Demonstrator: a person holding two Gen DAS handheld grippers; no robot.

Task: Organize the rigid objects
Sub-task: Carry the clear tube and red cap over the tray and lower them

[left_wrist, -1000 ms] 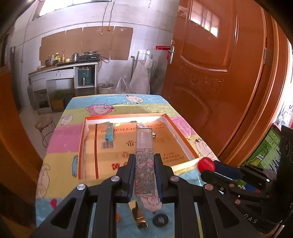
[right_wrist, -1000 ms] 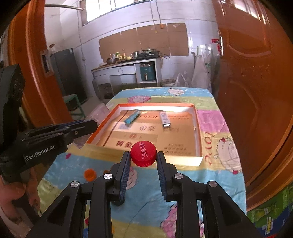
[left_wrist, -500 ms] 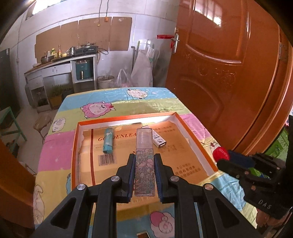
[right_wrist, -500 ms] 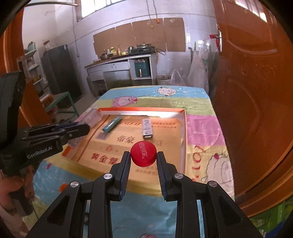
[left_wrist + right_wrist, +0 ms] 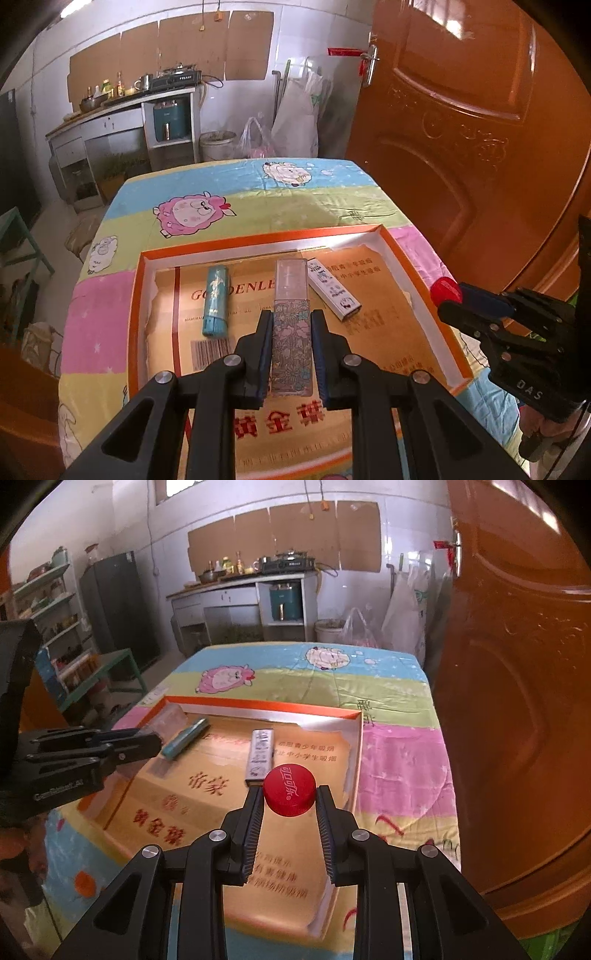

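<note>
Left gripper [image 5: 291, 354]: pinching floral spray bottle [image 5: 291, 325], long axis pointing away over orange tray [image 5: 137, 295]. Right gripper [image 5: 289, 812]: clamping red cap [image 5: 290, 789] over the tray's right side.

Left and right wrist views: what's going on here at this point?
A person is sorting small items into an orange-rimmed box lid on a cartoon tablecloth. The left gripper is shut on a floral spray bottle with a clear cap, held over the lid. The right gripper is shut on a red bottle cap, also over the lid. A teal lighter and a small white box already lie inside.
</note>
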